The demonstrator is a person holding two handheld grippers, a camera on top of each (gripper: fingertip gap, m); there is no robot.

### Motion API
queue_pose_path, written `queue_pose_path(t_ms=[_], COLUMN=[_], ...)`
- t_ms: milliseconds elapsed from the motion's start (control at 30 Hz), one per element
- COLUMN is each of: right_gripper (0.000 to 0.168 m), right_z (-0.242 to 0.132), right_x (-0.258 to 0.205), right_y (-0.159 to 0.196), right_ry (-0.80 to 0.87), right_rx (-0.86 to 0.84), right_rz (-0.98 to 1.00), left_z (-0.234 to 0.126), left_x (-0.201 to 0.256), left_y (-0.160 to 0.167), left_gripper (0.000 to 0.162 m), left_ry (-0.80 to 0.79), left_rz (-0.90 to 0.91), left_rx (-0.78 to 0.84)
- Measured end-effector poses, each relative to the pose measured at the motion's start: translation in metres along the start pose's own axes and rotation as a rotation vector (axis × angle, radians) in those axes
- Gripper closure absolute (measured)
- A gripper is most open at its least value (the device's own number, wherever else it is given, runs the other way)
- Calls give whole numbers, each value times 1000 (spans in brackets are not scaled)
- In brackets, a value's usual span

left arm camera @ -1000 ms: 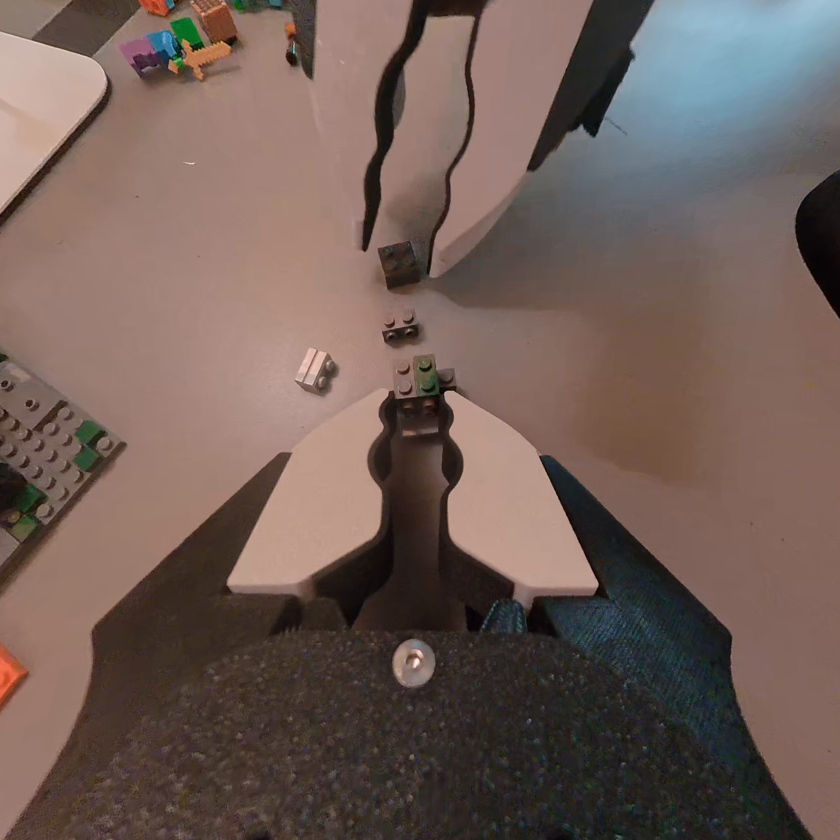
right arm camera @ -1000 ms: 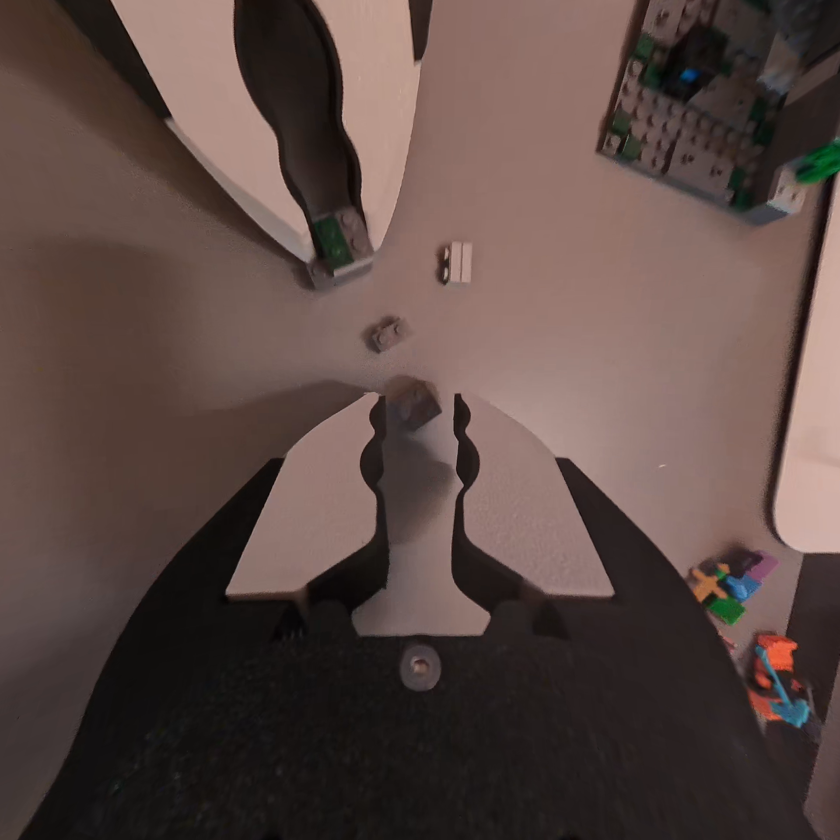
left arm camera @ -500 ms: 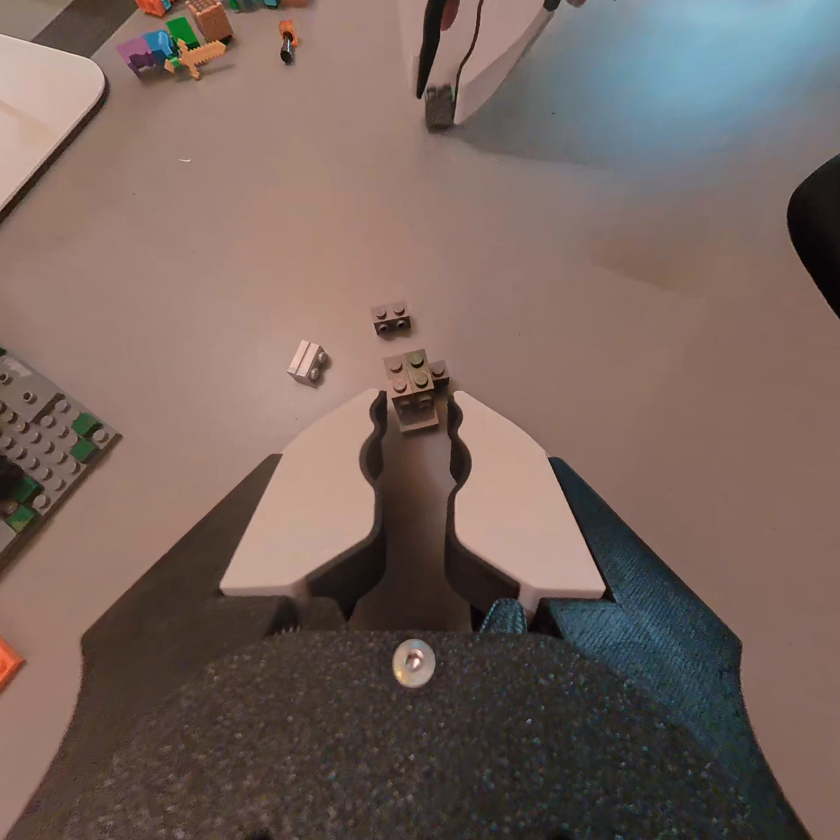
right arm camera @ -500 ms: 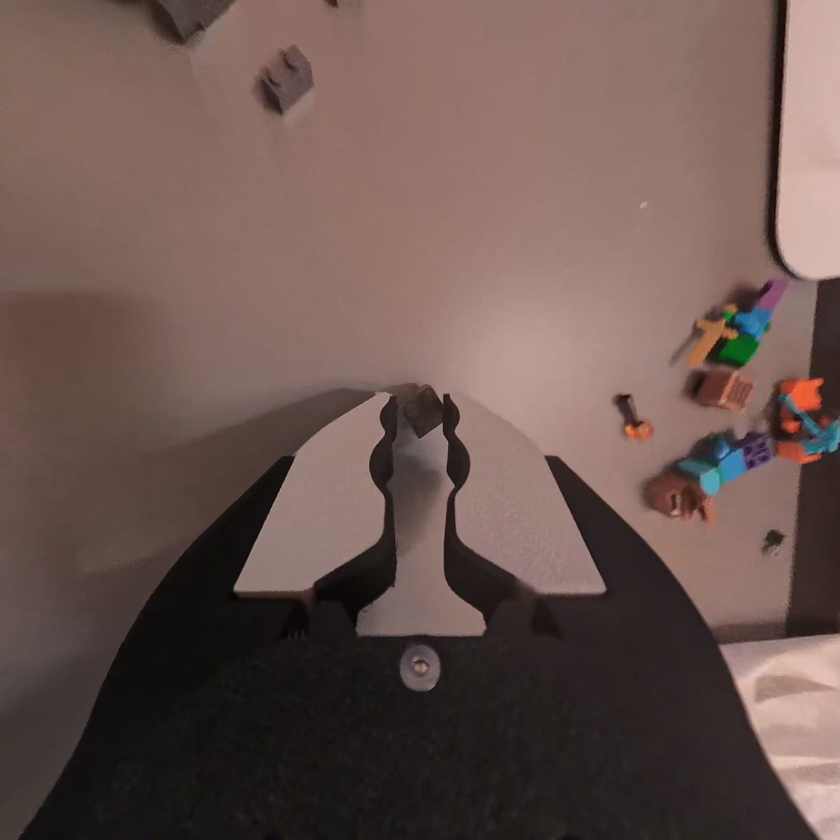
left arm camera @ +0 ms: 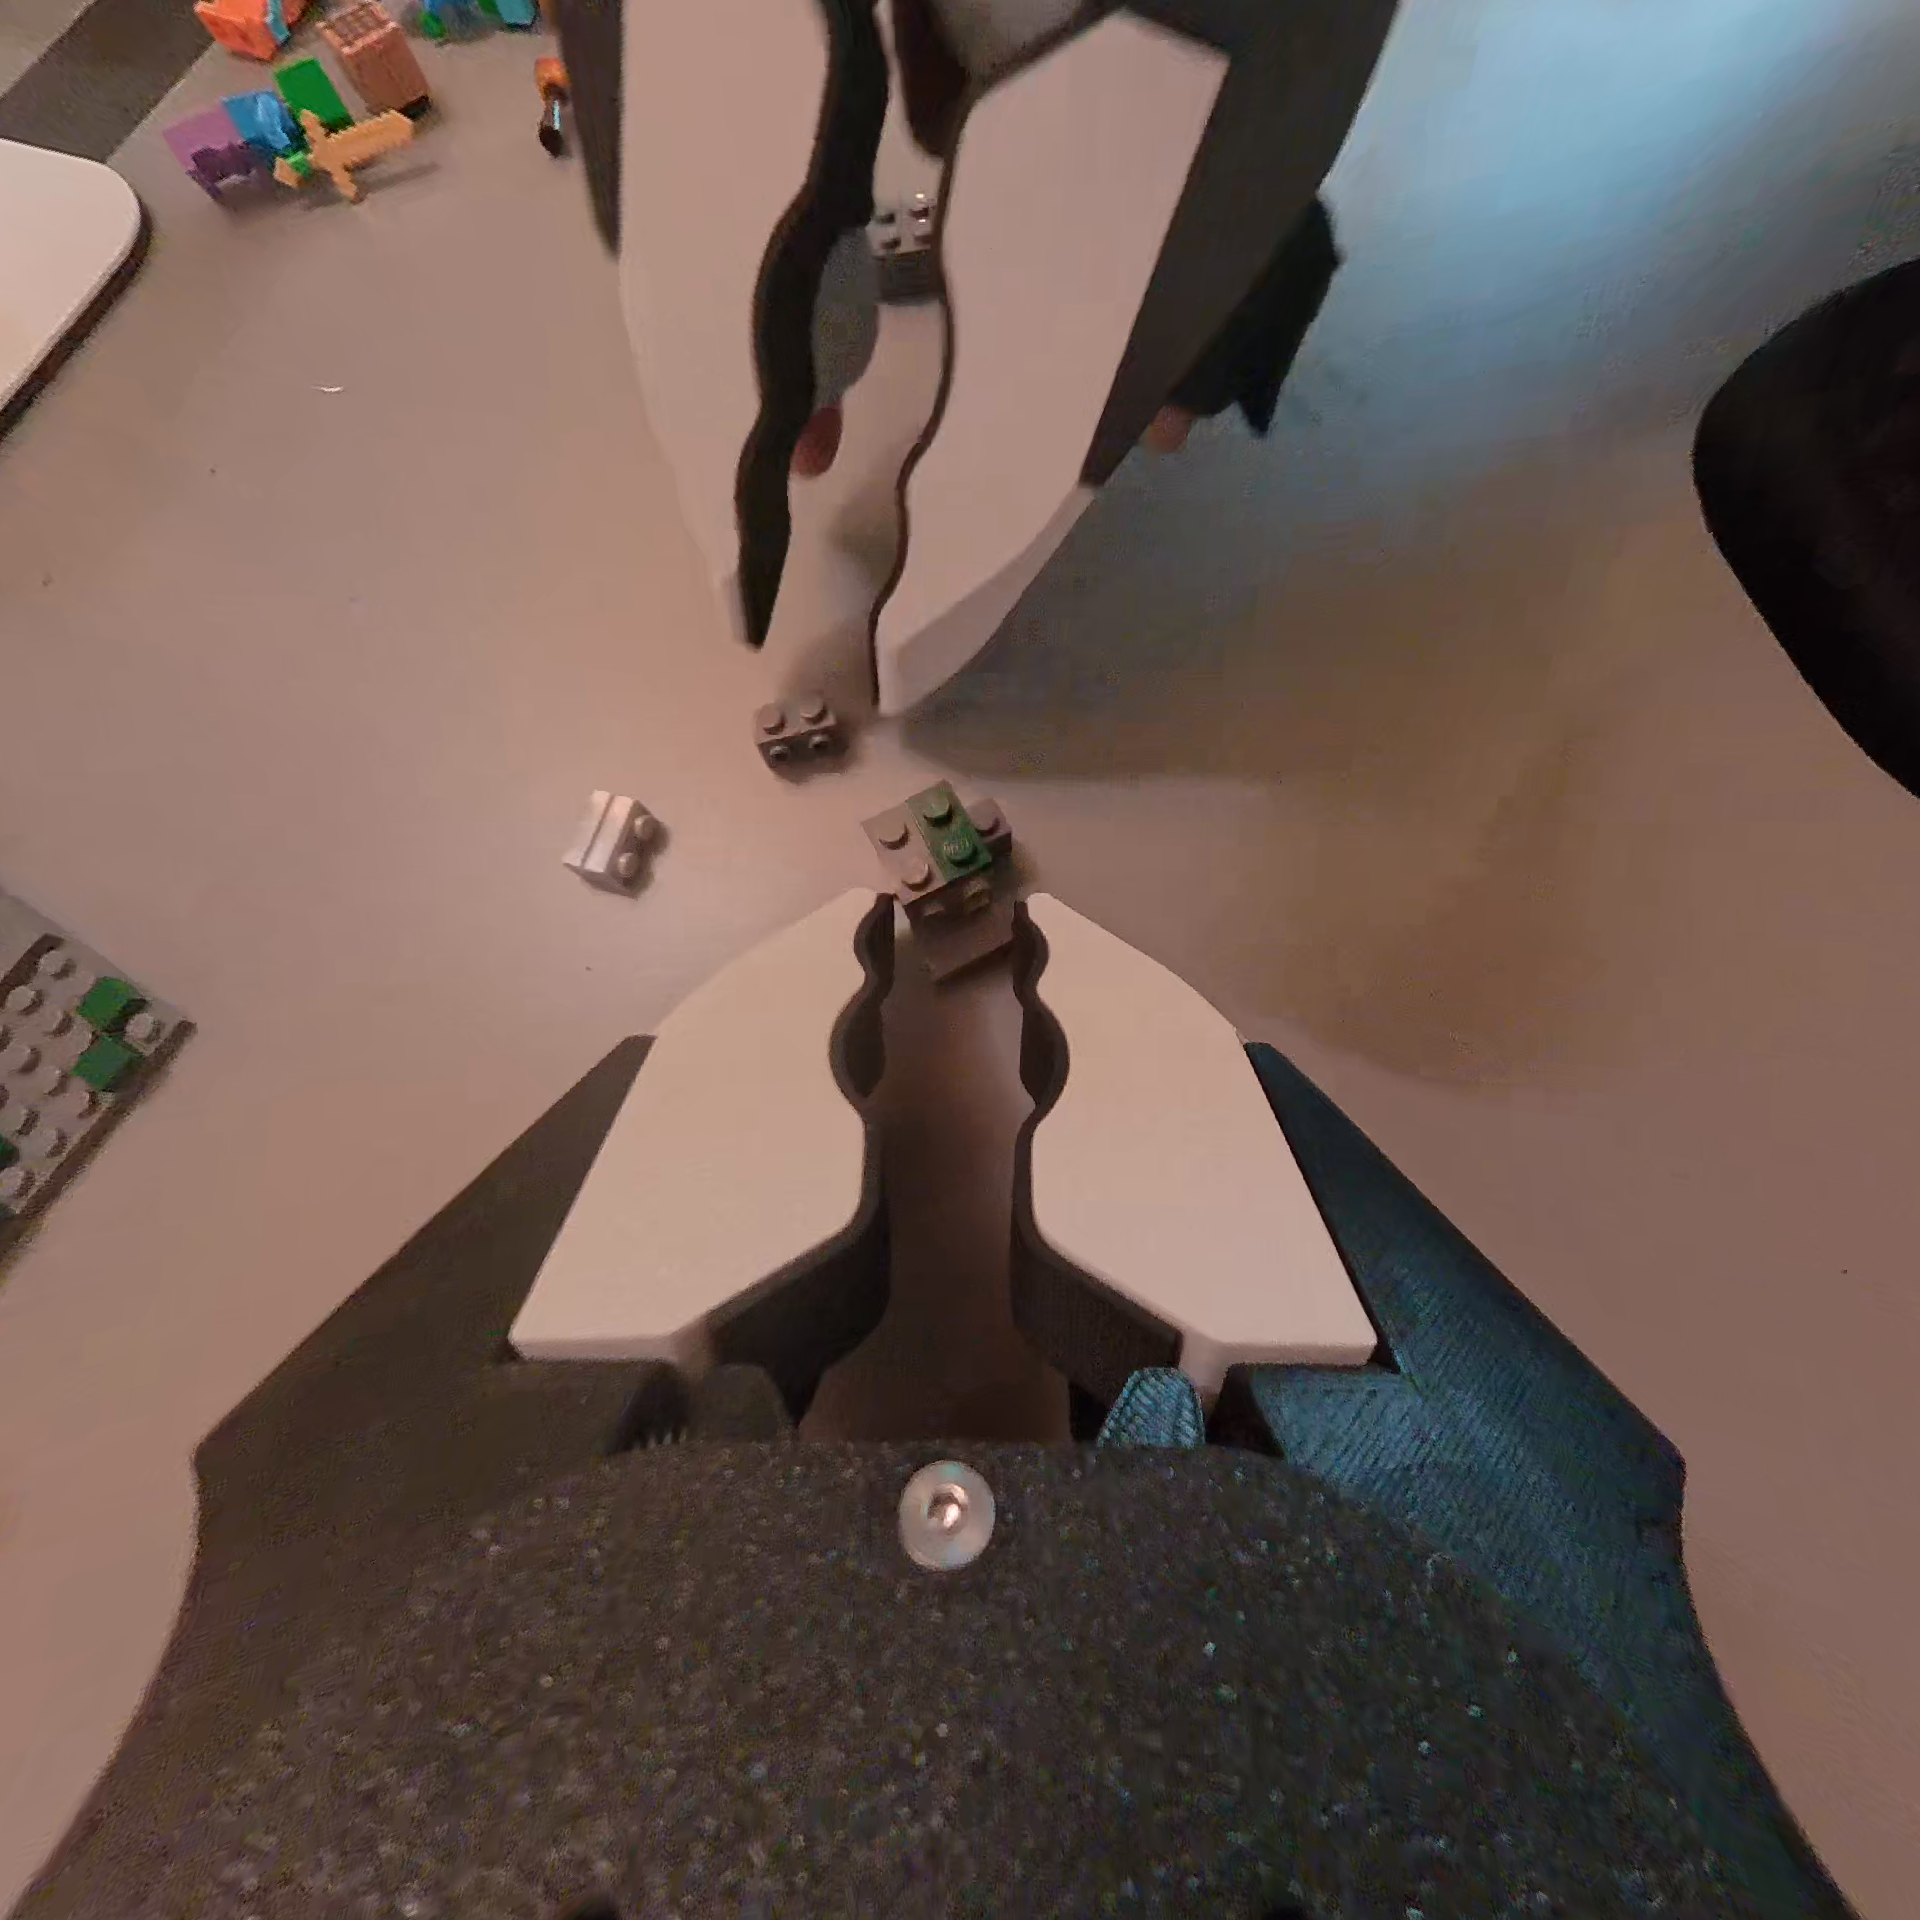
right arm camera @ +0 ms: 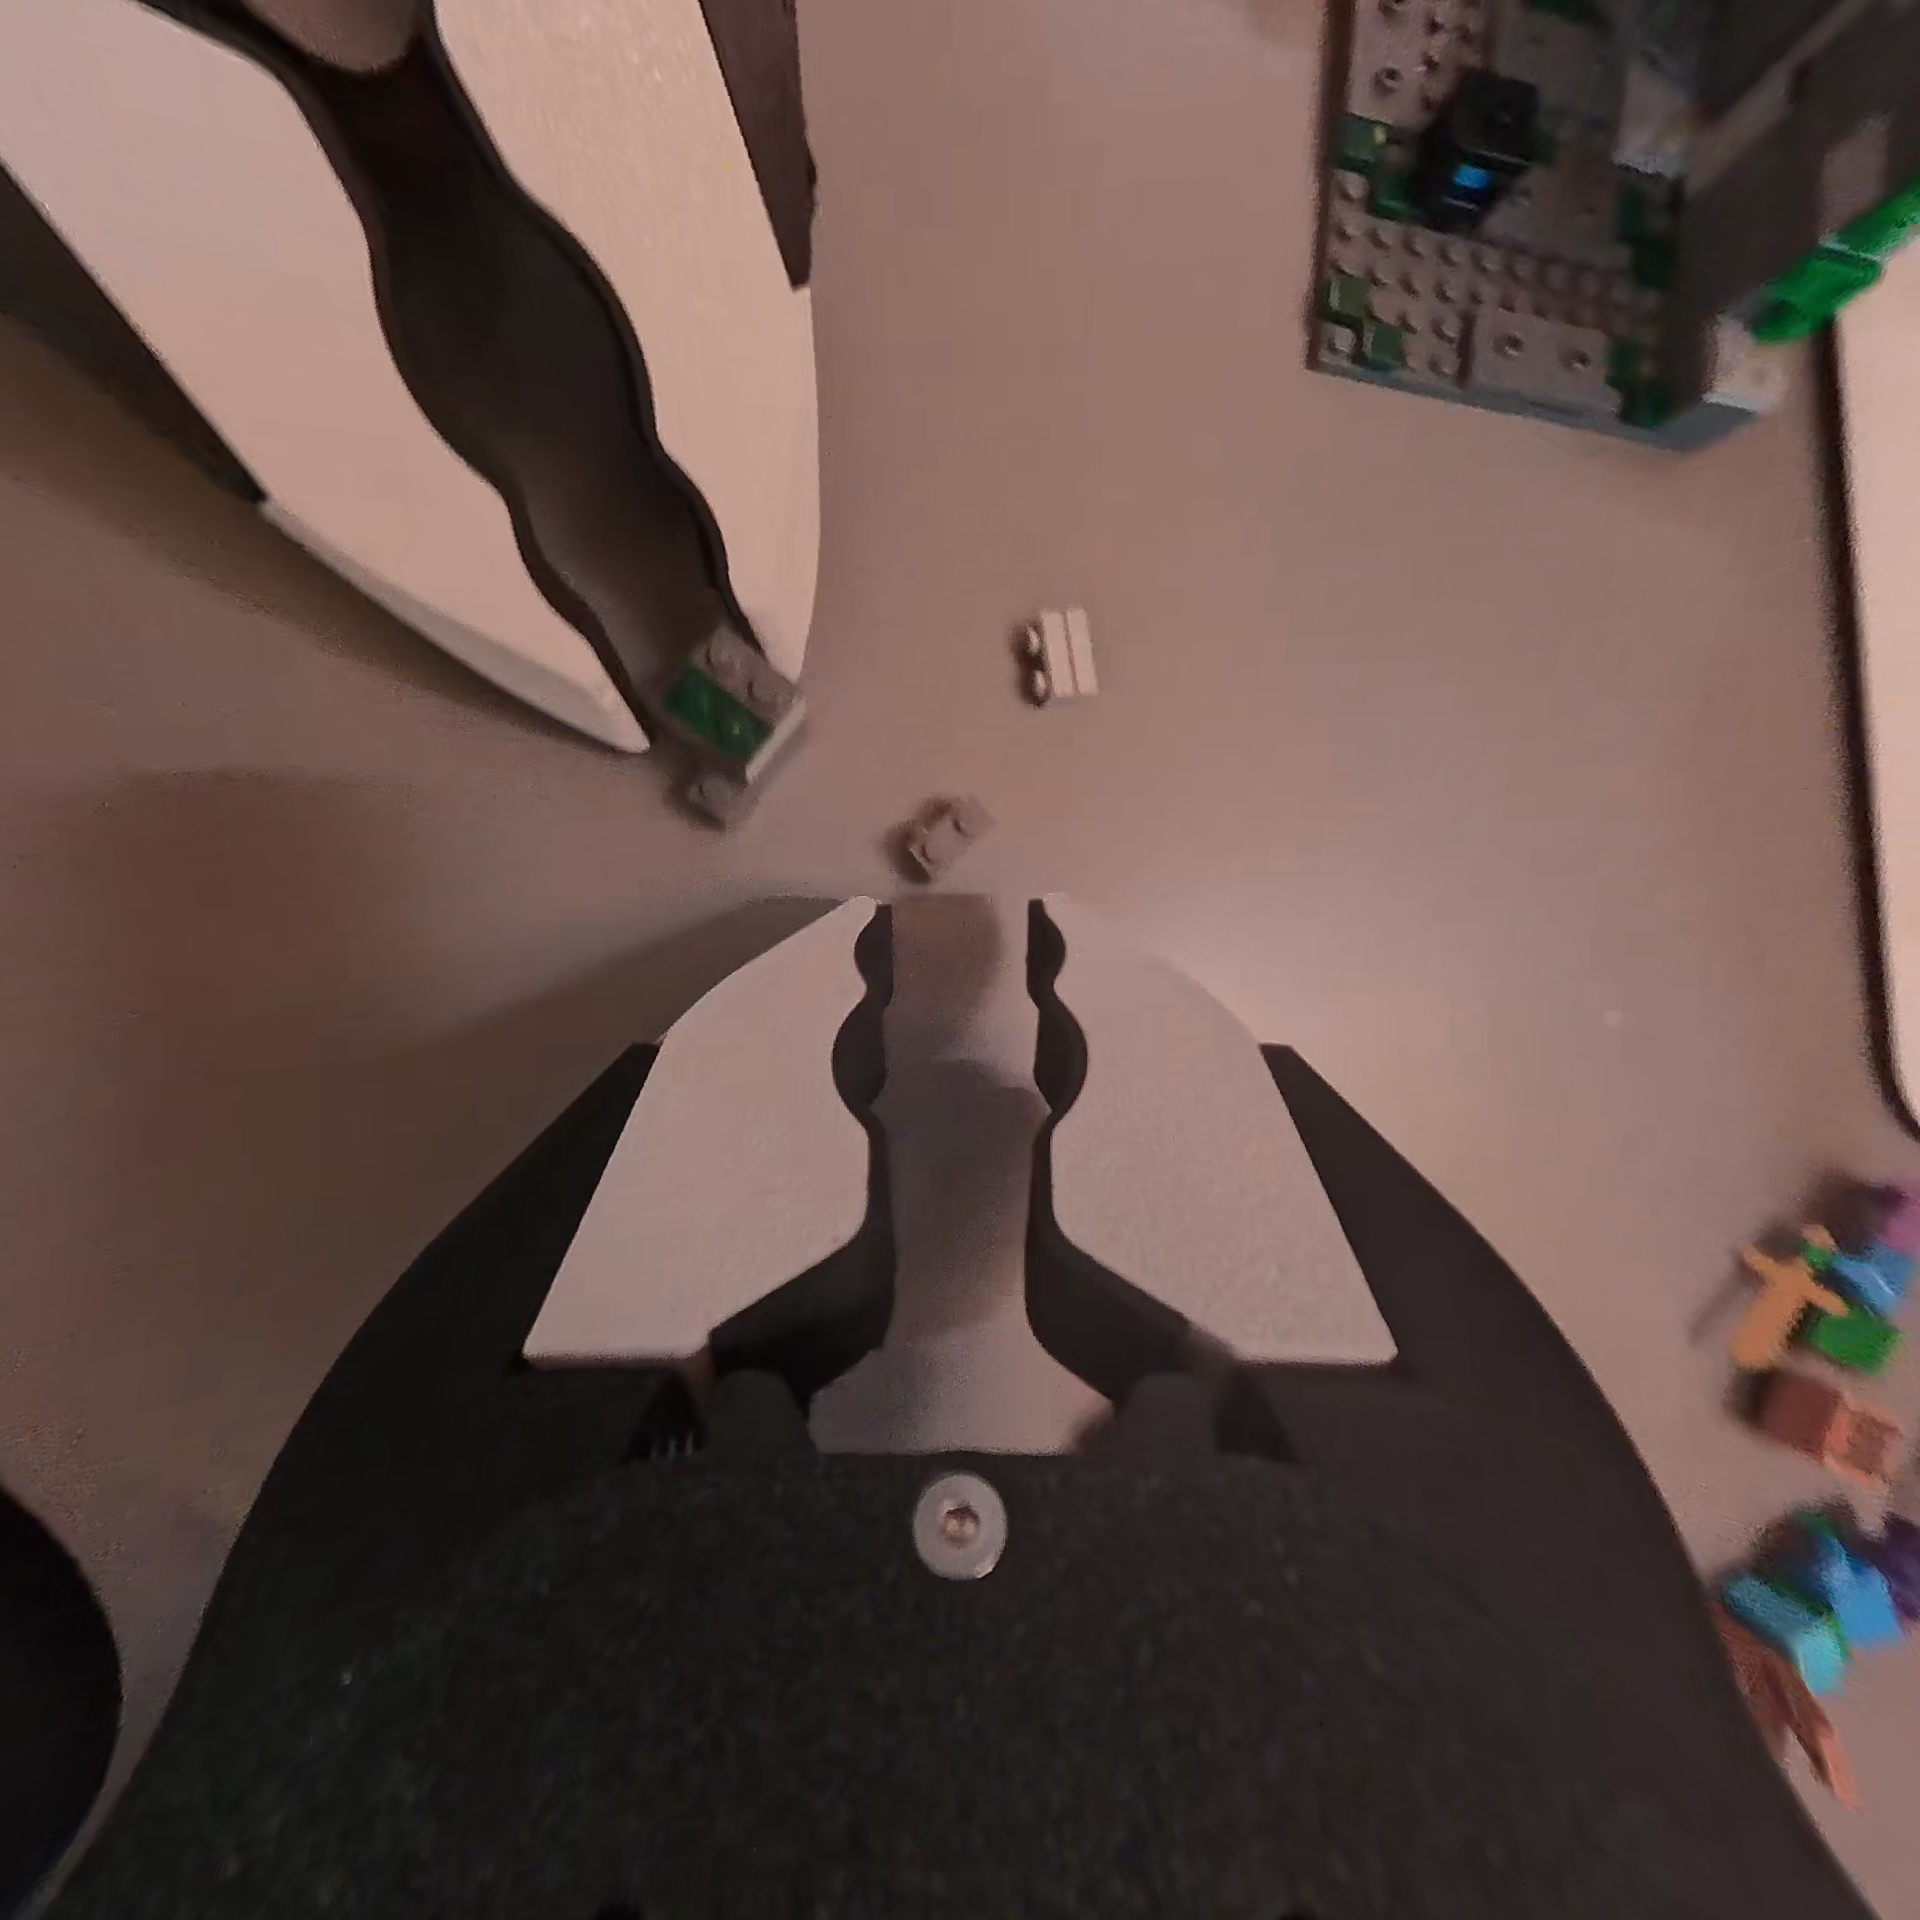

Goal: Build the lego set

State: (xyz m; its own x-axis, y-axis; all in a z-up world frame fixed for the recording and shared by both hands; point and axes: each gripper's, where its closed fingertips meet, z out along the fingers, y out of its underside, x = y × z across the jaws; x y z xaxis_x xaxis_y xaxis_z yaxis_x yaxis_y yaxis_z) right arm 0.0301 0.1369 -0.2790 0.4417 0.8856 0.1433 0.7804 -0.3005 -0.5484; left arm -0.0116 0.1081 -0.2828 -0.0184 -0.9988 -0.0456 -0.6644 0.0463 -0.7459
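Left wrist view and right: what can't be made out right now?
Grey-green assembly: lower part hidden between the fingers of the left gripper, left wrist view.
Dark brick: partly behind the right gripper, left wrist view.
Baseplate build: blurred, right wrist view; cut off at the edge, left wrist view.

Left gripper (left arm camera: 954, 914) jaws narrowly parted around something, right gripper (right arm camera: 958, 906) apparently open, empty.

Grey brick (right arm camera: 940, 836) blocking right tool (right arm camera: 961, 909), open table (right arm camera: 1351, 831) rightward

Grey baseplate (left arm camera: 73, 1060) cut off; minifigures (right arm camera: 1829, 1600) blurred.
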Motion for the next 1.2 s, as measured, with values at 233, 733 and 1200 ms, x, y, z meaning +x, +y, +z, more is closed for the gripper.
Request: queue_pose_path(t_ms=[233,733,1200], right_gripper=[143,150,147], right_z=[-7,5,-2], right_x=[-26,-52,-58], right_y=[-20,-33,-28], right_ry=[-75,-74,-268], right_rx=[55,95,124], right_rz=[-30,-80,-302], left_z=[-11,-19,-8], left_x=[5,2,21], left_y=[2,3,6], left_gripper=[141,143,144], left_ry=[9,33,78], left_rz=[-25,54,152], left_rx=[29,55,24])
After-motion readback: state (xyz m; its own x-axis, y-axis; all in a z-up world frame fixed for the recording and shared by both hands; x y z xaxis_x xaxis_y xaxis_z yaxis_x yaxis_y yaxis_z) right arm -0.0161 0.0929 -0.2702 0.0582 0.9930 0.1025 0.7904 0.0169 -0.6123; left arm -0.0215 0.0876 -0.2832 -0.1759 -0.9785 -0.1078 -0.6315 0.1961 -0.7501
